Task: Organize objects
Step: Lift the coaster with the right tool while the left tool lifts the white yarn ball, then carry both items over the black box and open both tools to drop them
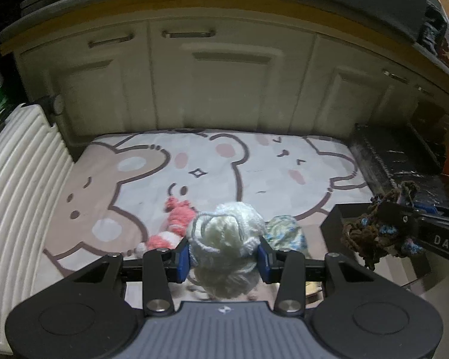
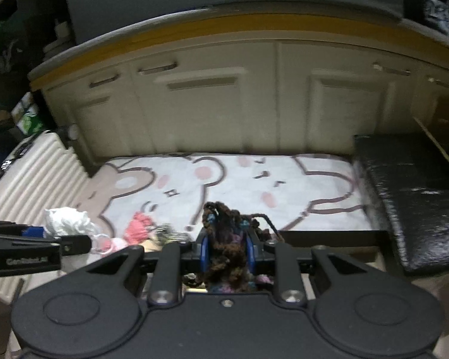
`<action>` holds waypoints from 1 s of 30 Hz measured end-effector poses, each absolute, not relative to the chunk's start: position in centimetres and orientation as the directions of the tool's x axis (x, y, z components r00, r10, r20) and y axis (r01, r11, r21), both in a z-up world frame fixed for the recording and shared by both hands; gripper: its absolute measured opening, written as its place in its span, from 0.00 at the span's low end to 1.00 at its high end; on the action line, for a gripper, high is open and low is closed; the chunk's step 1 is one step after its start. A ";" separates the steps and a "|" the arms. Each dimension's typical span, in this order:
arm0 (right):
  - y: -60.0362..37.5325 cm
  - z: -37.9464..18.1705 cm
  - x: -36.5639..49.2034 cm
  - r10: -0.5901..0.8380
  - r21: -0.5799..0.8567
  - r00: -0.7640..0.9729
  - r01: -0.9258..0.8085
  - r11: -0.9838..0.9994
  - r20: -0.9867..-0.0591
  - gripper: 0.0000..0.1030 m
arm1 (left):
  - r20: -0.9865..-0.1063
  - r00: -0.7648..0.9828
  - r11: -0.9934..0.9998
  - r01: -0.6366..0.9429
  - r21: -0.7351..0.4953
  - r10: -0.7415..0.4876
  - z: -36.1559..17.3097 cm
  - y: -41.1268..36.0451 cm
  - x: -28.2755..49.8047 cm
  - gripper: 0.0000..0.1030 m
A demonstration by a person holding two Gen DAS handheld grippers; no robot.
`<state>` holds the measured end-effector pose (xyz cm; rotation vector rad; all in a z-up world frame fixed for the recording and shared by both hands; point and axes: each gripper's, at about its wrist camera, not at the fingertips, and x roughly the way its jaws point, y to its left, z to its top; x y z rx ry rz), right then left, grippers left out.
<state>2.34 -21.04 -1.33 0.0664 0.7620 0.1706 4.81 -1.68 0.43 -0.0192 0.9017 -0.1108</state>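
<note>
My left gripper (image 1: pixel 224 254) is shut on a ball of white and pale blue yarn (image 1: pixel 224 239), held above the cartoon bear mat (image 1: pixel 224 164). In the right wrist view the same white yarn (image 2: pixel 66 221) shows at the left, in the left gripper (image 2: pixel 75 243). My right gripper (image 2: pixel 227 252) is shut on a tangle of dark brown yarn with blue and pink flecks (image 2: pixel 224 239); in the left wrist view that brown yarn (image 1: pixel 371 236) hangs at the right edge. A pink and white yarn piece (image 1: pixel 176 221) lies on the mat. Beside it sits a green and cream yarn ball (image 1: pixel 284 230).
Cream cabinet doors (image 1: pixel 224 83) with metal handles close off the back. A white ribbed case (image 1: pixel 15 194) lies to the left of the mat. A black glossy box (image 2: pixel 409 203) stands on the right. A dark open-topped bin (image 1: pixel 338 218) is near the right gripper.
</note>
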 end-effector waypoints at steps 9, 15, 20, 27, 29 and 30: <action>-26.1 -1.8 2.2 0.092 0.118 0.732 -0.016 0.993 -0.675 0.24 | -0.775 0.615 0.985 0.163 -0.051 -0.142 0.1 -6.4 5.5 0.43; -28.9 -2.1 2.0 0.066 0.128 0.738 0.028 0.991 -0.672 0.24 | -0.763 0.618 0.973 0.222 -0.062 -0.190 0.1 -9.9 5.9 0.43; -31.1 -2.9 2.1 0.041 0.136 0.727 0.073 0.988 -0.686 0.24 | -0.766 0.594 0.953 0.294 -0.077 -0.245 -0.5 -13.0 6.3 0.43; -33.7 -4.3 2.4 0.031 0.179 0.698 0.141 0.974 -0.716 0.24 | -0.792 0.514 0.913 0.387 -0.129 -0.330 -2.4 -17.1 7.0 0.43; -34.2 -4.9 2.6 0.034 0.187 0.682 0.152 0.971 -0.730 0.24 | -0.806 0.483 0.900 0.416 -0.133 -0.343 -3.2 -18.2 7.2 0.43; -34.5 -5.3 2.7 0.035 0.189 0.673 0.156 0.969 -0.738 0.24 | -0.814 0.465 0.892 0.430 -0.136 -0.348 -3.6 -18.7 7.3 0.43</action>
